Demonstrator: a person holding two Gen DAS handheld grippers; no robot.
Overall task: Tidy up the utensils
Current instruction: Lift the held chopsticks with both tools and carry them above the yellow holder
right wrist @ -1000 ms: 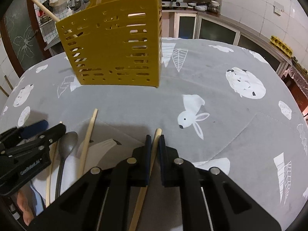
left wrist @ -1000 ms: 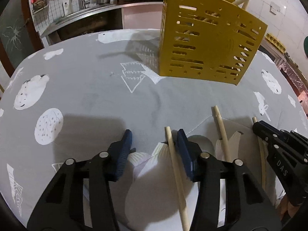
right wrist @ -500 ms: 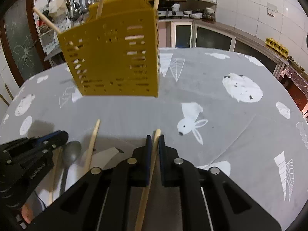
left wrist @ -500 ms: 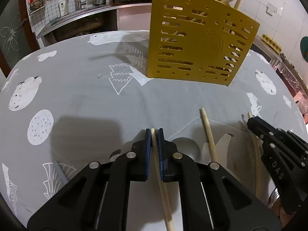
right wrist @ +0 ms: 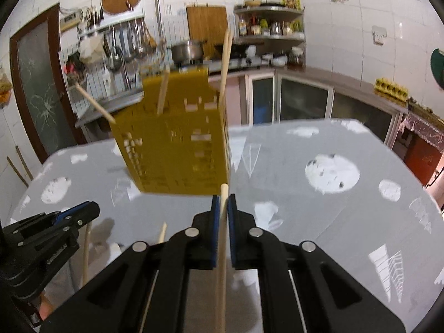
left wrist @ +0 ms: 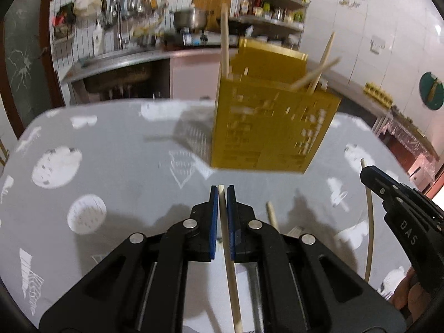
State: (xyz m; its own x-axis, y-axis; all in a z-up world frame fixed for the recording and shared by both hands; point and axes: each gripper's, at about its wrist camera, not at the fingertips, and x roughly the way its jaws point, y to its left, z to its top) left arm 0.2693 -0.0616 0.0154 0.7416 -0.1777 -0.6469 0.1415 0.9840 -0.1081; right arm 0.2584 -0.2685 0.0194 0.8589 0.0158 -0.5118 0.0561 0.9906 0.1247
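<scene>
Grey printed tablecloth (left wrist: 116,166), slotted yellow holder (left wrist: 272,127)

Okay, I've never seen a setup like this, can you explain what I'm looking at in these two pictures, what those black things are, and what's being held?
There is no robot here: a person holds a hand-held gripper in each hand, and each gripper carries a wide-angle camera looking forward along its jaws. One picture comes from the left gripper, the other from the right gripper; each also shows the other one at its edge. The black arms with blue pads are the jaws. Both are shut, each on a wooden chopstick: the left chopstick and the right chopstick. Ahead stands a yellow slotted utensil holder with several sticks already poking out of it. It sits on a table with a grey patterned cloth. Another loose chopstick lies on the cloth nearby.
</scene>
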